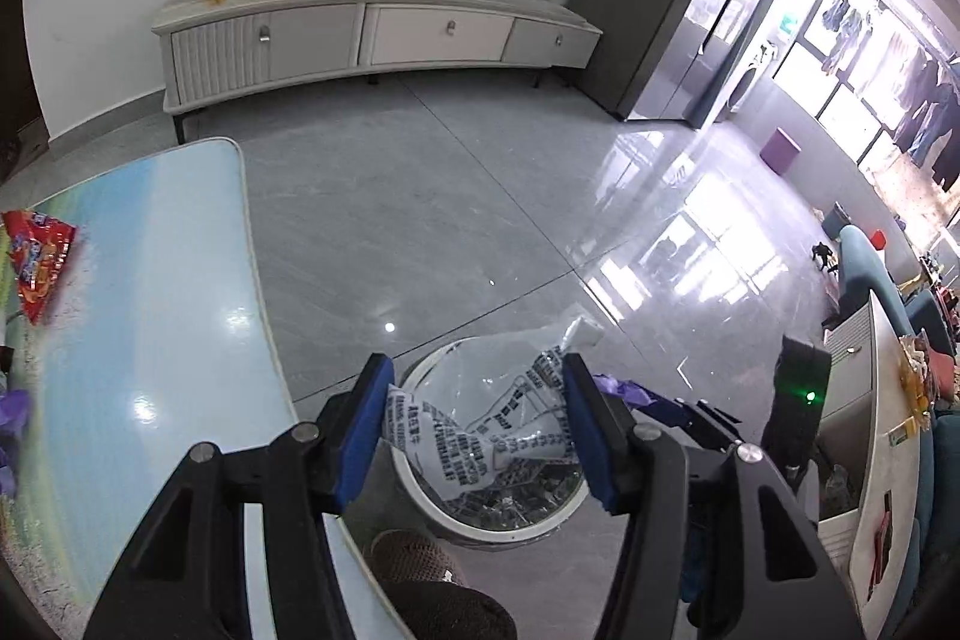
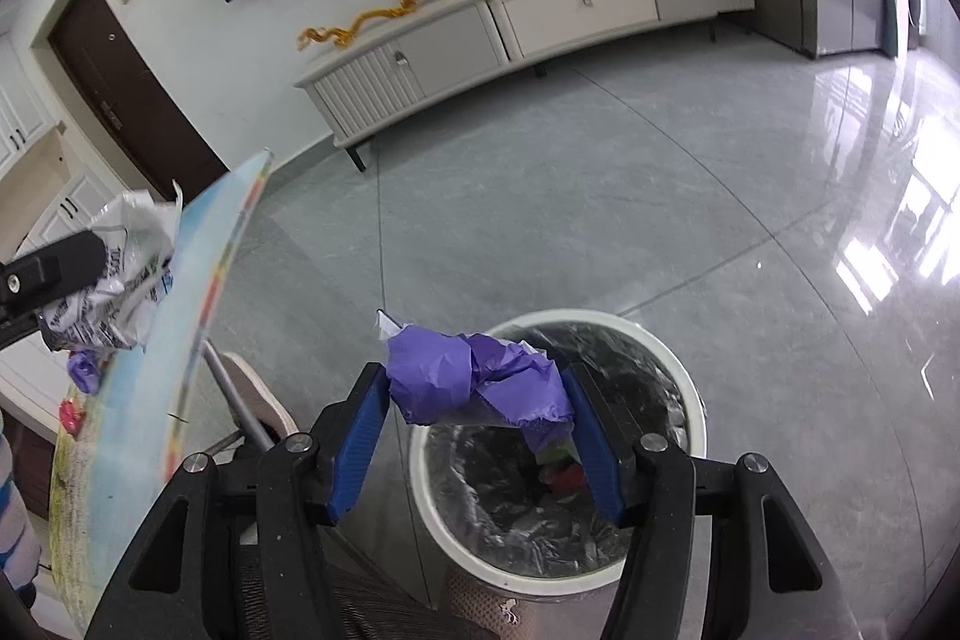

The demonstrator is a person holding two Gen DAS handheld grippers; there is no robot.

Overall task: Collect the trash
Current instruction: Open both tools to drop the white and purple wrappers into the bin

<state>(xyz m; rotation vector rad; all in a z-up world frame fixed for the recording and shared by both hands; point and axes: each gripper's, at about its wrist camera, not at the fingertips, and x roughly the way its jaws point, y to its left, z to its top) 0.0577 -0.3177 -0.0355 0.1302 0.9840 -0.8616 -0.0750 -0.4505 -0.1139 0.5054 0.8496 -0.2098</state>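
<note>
My left gripper point(image 1: 474, 430) is shut on a clear plastic wrapper with black print point(image 1: 480, 436) and holds it over the white round trash bin point(image 1: 420, 496), lined with a dark bag. My right gripper point(image 2: 474, 430) is shut on a crumpled purple paper point(image 2: 474, 382) above the same bin point(image 2: 690, 400). In the right wrist view the left gripper's wrapper point(image 2: 120, 274) shows at far left. A red snack wrapper point(image 1: 39, 262) and purple scraps point(image 1: 12, 412) lie on the table point(image 1: 150, 280).
The blue glossy table edge point(image 2: 198, 316) runs beside the bin. A white TV cabinet point(image 1: 372, 34) stands against the far wall. A sofa and side table point(image 1: 882, 430) are at right. Grey tiled floor point(image 1: 450, 196) lies between.
</note>
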